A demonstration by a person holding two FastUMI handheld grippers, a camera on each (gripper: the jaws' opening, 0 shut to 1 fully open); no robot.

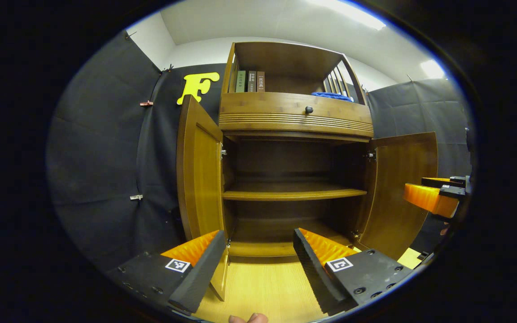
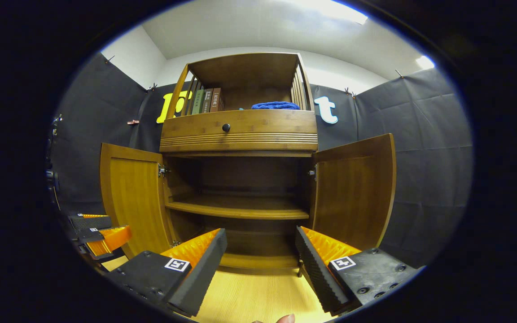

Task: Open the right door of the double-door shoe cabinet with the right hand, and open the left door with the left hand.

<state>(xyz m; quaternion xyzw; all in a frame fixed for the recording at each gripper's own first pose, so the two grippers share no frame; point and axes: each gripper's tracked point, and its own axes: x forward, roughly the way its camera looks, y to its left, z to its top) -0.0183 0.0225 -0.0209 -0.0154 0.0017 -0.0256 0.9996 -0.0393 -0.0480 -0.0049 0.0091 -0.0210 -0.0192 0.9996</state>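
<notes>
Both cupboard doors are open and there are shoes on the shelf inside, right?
Not quite. Both doors, left door and right door, are open, but the shelf inside is bare, no shoes. The right gripper view shows it.

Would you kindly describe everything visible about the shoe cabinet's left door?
The left door is a tall panel of warm, honey-toned wood with a raised frame around a recessed centre. It stands upright and swung wide open, its inner face showing in the right gripper view, and is hung on a metal hinge at the cabinet's left edge. In the left gripper view it appears nearly edge-on. Neither gripper touches it, and its lower edge sits just above the floor.
</notes>
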